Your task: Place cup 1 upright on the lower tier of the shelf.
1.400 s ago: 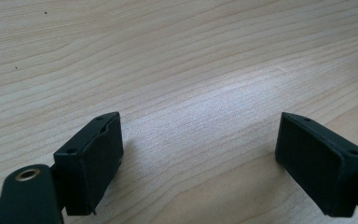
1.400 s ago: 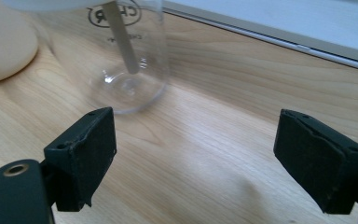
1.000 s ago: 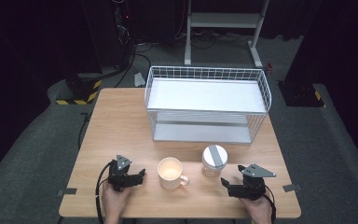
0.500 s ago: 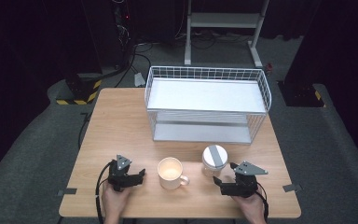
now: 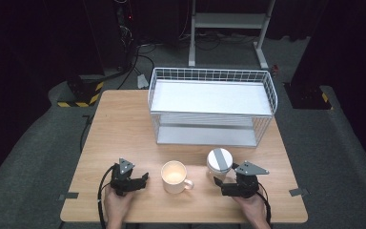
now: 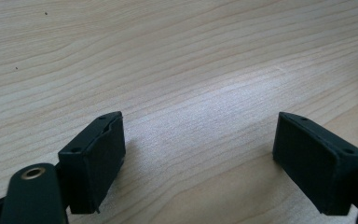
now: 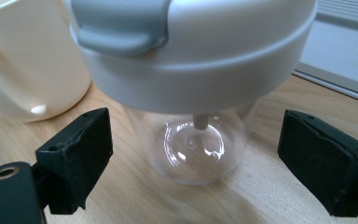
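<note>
A clear tumbler [image 5: 219, 161] with a white lid and grey flap stands near the table's front edge, with a cream mug [image 5: 174, 176] to its left. My right gripper [image 5: 218, 183] is open just in front of the tumbler. In the right gripper view the tumbler [image 7: 196, 60] looms close, its glass base between the spread jaws of my right gripper [image 7: 196, 140] with gaps on both sides. The mug [image 7: 32, 60] is at the upper left there. My left gripper [image 5: 145, 177] lies left of the mug. Its jaws [image 6: 200, 140] have just been closing a little, open over bare wood with nothing between them.
A white wire rack [image 5: 209, 107] with two shelves stands on the far half of the wooden table [image 5: 119, 133]. Strips of tape mark the table's front corners. Dark floor, cables and a metal stand lie beyond.
My right gripper has slid left and forward, up to the tumbler. The left gripper, mug and tumbler have stayed put.
</note>
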The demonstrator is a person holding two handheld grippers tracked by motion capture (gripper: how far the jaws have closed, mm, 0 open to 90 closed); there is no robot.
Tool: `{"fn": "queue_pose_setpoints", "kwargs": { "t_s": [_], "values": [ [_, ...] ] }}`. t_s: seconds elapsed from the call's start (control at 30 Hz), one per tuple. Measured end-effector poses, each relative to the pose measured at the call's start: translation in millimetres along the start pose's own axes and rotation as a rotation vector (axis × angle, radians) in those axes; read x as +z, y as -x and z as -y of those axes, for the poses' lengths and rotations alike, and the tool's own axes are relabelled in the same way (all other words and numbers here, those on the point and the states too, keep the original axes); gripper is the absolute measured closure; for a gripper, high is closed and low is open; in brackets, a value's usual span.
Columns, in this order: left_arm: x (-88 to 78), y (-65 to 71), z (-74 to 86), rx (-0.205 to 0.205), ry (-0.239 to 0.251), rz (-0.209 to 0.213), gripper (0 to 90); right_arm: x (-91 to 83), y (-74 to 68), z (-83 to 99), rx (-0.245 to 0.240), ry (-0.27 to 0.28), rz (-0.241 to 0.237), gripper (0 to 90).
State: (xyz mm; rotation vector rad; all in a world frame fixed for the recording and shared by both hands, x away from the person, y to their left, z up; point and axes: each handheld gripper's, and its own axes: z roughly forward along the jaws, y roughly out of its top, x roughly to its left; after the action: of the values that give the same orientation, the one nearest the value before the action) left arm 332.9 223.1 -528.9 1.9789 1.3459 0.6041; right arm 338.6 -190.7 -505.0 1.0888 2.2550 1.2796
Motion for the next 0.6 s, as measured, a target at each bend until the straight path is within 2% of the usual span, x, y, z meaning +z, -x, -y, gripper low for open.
{"fn": "queue_pose_setpoints", "kwargs": {
  "t_s": [0.6],
  "values": [
    [0.0,-0.1,0.0,0.000,0.000,0.000,17.3,15.7,-3.6,-9.8,-0.010,0.009,-0.004,9.8]
  ]
}}
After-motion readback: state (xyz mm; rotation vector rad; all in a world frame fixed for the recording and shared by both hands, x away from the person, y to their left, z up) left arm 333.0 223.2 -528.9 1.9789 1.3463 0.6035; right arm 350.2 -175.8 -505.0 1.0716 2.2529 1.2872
